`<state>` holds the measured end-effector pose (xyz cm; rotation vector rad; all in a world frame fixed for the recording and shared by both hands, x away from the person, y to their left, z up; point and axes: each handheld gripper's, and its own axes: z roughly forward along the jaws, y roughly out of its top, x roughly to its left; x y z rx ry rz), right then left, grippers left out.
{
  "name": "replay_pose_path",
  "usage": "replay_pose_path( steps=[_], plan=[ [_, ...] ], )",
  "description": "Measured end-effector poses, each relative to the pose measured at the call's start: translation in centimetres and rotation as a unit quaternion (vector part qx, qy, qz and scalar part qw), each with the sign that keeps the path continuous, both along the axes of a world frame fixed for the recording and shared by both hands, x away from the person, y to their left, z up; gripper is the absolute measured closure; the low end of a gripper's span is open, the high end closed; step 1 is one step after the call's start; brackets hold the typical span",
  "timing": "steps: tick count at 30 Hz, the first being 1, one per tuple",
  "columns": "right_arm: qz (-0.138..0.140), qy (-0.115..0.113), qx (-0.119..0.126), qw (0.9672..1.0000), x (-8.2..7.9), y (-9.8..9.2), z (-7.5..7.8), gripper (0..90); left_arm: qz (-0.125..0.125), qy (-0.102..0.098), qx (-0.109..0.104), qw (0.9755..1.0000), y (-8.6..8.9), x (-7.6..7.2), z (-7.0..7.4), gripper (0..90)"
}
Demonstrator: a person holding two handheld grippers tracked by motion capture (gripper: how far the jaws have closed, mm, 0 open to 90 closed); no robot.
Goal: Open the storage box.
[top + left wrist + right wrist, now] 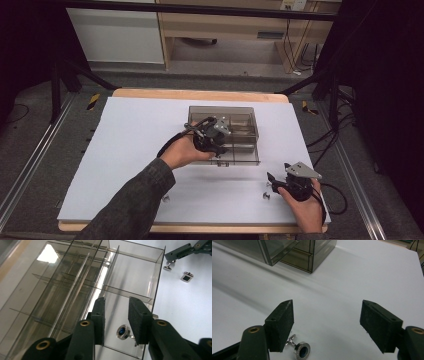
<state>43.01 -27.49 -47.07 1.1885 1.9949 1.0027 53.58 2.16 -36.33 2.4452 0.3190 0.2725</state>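
**Three cufflinks on show, one already in the box**

One round blue-faced cufflink [123, 332] lies on the floor of a near compartment of the smoked acrylic organiser box [248, 116]. The left hand-held gripper [116, 315] hangs right over it, its jaws a little apart with nothing between the pads: no contact, so by the look of it that piece is delivered.

Over to the other side. The right hand-held gripper [327, 325] sits low over the white counter [130, 145], jaws spread wide and empty. A second round blue cufflink [302, 350] lies on its side just beside the left pad of that gripper, not yet between the pads. In the high view, this gripper [274, 183] rests near the front right corner of the counter, well apart from the box.

From the left gripper's camera, a square dark-faced cufflink [186, 277] waits on the counter, close to the far gripper's tips.

My read: one stowed, at least two to go. Next pick looks like the round one by the right gripper, which needs a small sideways shift to bracket it before closing.
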Motion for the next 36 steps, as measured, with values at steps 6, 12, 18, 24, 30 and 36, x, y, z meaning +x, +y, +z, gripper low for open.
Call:
replay_pose_path(
  steps=[6, 12, 18, 24, 30, 36],
  plan=[
    [0.0, -0.001, -0.001, 1.0, 0.0, 0.0, 0.0, 27.5, 0.01, -0.014, 0.001, 0.9999, 0.7, -0.3, 0.7, 60.6],
    [0.001, 0.001, 0.0, 1.0, -0.1, 0.1, 0.2, 29.4, 0.016, -0.023, 0.002, 0.9996, 1.1, -0.7, 1.1, 52.9],
    [0.019, 0.026, -0.021, 0.9993, 0.2, 0.5, 0.7, 37.2, 0.034, -0.041, -0.006, 0.9986, 2.0, -1.6, 1.6, 31.4],
    [0.047, 0.055, -0.054, 0.9959, 0.5, 1.0, 1.8, 42.8, 0.048, -0.055, -0.029, 0.9969, 3.3, -3.0, 1.6, 11.6],
    [0.065, 0.066, -0.074, 0.993, 0.8, 1.2, 3.5, 46.4, 0.062, -0.058, -0.046, 0.9953, 5.1, -3.8, 1.6, 8.9],
    [0.08, 0.087, -0.078, 0.9898, 1.4, 0.7, 5.0, 52.6, 0.098, -0.063, -0.067, 0.991, 7.9, -4.7, 1.6, 7.9]
  ],
)
